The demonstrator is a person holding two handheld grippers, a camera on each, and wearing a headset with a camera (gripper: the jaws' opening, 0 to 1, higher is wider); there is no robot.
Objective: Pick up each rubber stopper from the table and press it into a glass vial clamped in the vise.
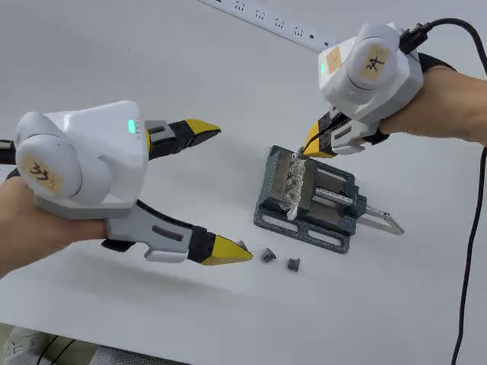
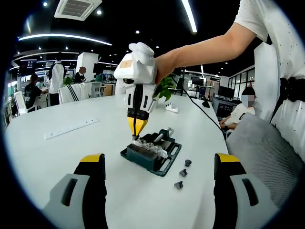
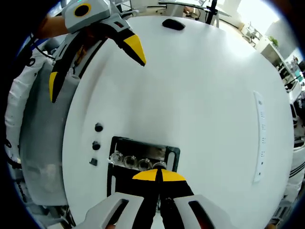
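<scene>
Head view: the table carries all parts. The left gripper is held with its jaws spread wide, gripping nothing. The right gripper points down with its jaws closed together and its tips at the end vial; a stopper between them cannot be confirmed. The vise clamps a row of clear glass vials. Small dark stoppers lie loose beside the vise, nearest the left gripper's lower jaw.

A round white table carries a power strip in an open office with a dark ceiling, bright strip lights, an air vent and chairs.
</scene>
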